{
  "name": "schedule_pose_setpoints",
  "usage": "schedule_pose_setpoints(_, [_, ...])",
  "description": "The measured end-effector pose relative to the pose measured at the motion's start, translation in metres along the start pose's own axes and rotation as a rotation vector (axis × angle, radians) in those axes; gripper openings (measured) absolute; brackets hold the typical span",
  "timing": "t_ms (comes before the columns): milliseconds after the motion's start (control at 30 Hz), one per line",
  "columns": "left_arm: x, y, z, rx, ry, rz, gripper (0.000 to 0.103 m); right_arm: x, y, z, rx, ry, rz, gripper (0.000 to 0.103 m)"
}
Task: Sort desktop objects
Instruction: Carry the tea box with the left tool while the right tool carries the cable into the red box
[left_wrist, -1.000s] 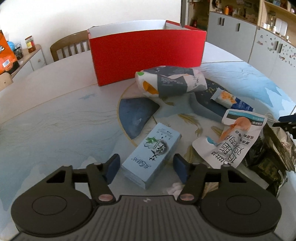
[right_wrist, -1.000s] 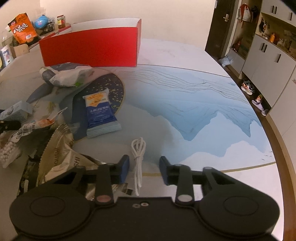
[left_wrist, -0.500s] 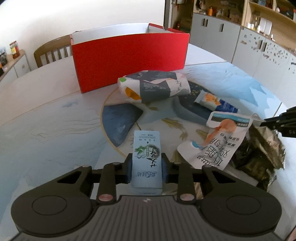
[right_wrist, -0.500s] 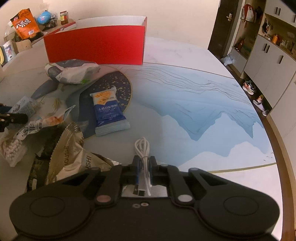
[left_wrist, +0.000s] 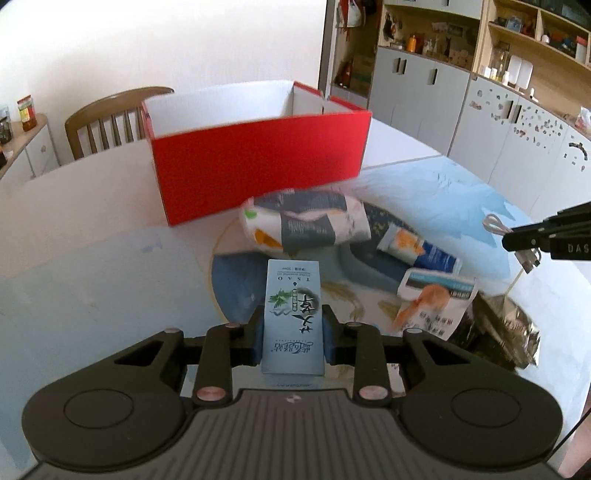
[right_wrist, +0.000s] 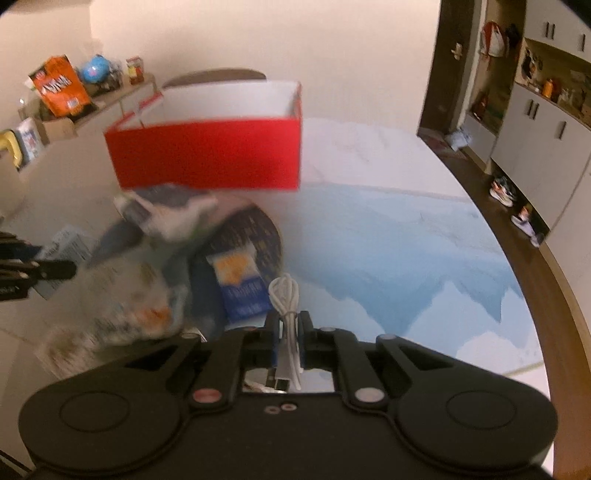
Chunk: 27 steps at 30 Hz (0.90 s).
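Carrying 2 items toward the red box (left_wrist: 258, 162), which is serving as the landmark here: the left gripper (left_wrist: 293, 338) is clamping the pale blue carton (left_wrist: 293, 314) across its width, both pads flat on the side faces, and the right gripper (right_wrist: 288, 332) is pinching the coiled white cable (right_wrist: 284, 302), jaws nearly together with the loop sticking out toward the box and the plug end trailing back under the fingers. Both loads are sitting short of the box's near wall, above the table (left_wrist: 92, 266), with the open top beyond and the interior showing white. Judgement: each gripper is needing to clear the near rim before letting go, so lifting first and travelling second is the safer order; the cable's loose tail is likely to snag the rim if brought in low. The carton is projecting forward of the pads, so keeping it level is reducing the chance of pivoting. Snack packets (left_wrist: 306, 229) are lying just in front of the box, below both paths.
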<state>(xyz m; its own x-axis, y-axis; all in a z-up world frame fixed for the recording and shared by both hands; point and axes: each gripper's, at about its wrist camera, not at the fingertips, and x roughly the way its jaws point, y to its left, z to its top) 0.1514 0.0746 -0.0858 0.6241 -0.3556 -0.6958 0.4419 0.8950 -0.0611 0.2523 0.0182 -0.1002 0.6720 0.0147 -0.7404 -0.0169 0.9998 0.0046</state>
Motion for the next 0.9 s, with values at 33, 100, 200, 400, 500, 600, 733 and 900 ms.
schedule_pose_setpoints(33, [-0.003,0.001,0.004,-0.001,-0.005,0.002,0.028,-0.003,0.002,0.007,-0.013,-0.010,0.010,0.008])
schedule_pose_setpoints(100, [-0.006,0.002,0.010,0.001,-0.013,0.004,0.028,-0.010,0.003,0.022,-0.036,-0.027,0.029,0.008])
schedule_pose_setpoints(200, [-0.009,0.007,0.023,-0.012,-0.023,0.010,0.028,-0.016,0.003,0.046,-0.058,-0.048,0.059,0.008])
schedule_pose_setpoints(400, [-0.007,0.010,0.047,-0.016,-0.053,0.031,0.028,-0.010,-0.001,0.088,-0.080,-0.067,0.128,0.008])
schedule_pose_setpoints(500, [-0.006,0.012,0.061,-0.025,-0.058,0.040,0.028,0.001,-0.002,0.107,-0.092,-0.069,0.163,0.008])
schedule_pose_setpoints(600, [-0.002,0.016,0.077,-0.025,-0.068,0.054,0.028,0.009,-0.003,0.128,-0.107,-0.084,0.196,0.008])
schedule_pose_setpoints(733, [0.003,0.027,0.105,-0.058,-0.085,0.063,0.028,0.017,-0.004,0.156,-0.119,-0.110,0.234,0.008])
schedule_pose_setpoints(900, [0.013,0.035,0.138,-0.033,-0.105,0.088,0.028,0.032,0.000,0.184,-0.139,-0.133,0.262,0.008])
